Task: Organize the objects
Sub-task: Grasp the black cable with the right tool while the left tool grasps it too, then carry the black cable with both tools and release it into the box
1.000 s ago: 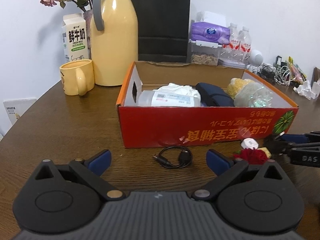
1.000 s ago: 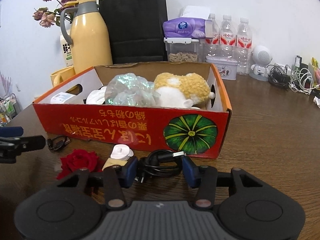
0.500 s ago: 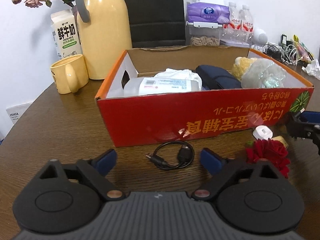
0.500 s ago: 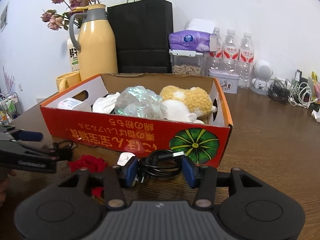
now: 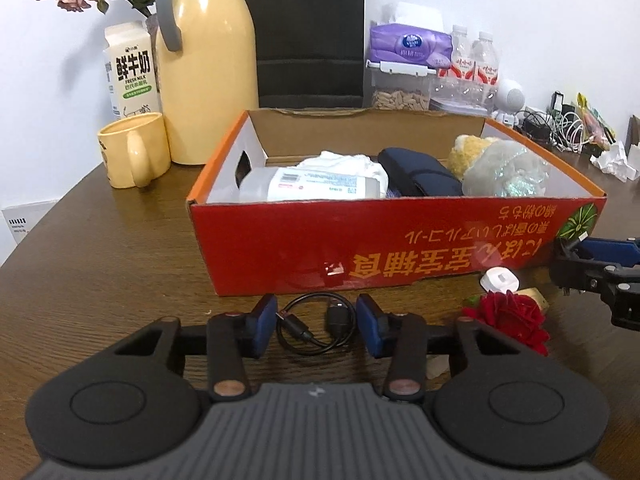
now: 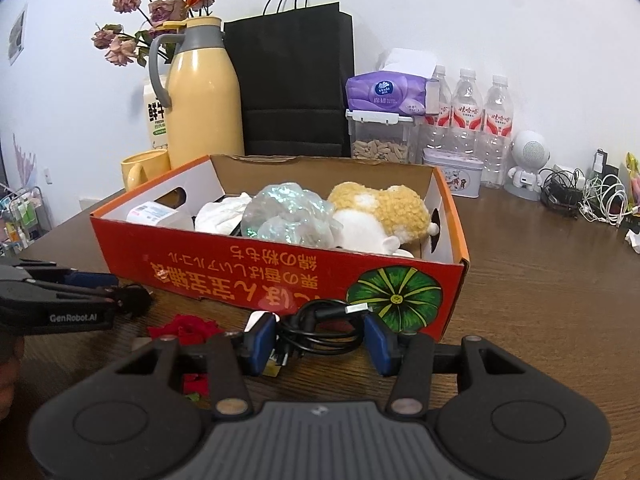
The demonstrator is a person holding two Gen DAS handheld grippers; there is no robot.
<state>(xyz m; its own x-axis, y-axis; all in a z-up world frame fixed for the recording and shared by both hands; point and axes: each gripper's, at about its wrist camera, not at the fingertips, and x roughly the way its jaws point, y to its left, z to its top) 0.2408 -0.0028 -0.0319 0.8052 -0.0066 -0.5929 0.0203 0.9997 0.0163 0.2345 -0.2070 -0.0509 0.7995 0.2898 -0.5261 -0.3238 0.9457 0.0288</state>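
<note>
A red cardboard box (image 5: pixel 392 240) (image 6: pixel 256 272) holds a white bottle (image 5: pixel 316 186), a dark pouch (image 5: pixel 416 174), a plush toy (image 6: pixel 384 208) and a shiny wrap (image 6: pixel 288 212). My left gripper (image 5: pixel 316 326) stands around a small coiled black cable (image 5: pixel 316 326) on the table, its pads touching the coil's sides. My right gripper (image 6: pixel 320 334) is shut on a thicker coiled black cable (image 6: pixel 320 326), held just above the table by the box front. A red rose (image 5: pixel 508 318) (image 6: pixel 184 326) and a white plug (image 5: pixel 498 280) lie between the grippers.
A yellow mug (image 5: pixel 134 156), yellow thermos (image 5: pixel 208 60), milk carton (image 5: pixel 130 70), black paper bag (image 6: pixel 296 80), tissue pack (image 6: pixel 386 94), water bottles (image 6: pixel 468 120) and a pile of cables (image 6: pixel 592 196) stand behind the box on the brown wooden table (image 6: pixel 540 300).
My left gripper has moved forward over the small cable and its jaws have narrowed onto it. My right gripper has lifted slightly with its cable held.
</note>
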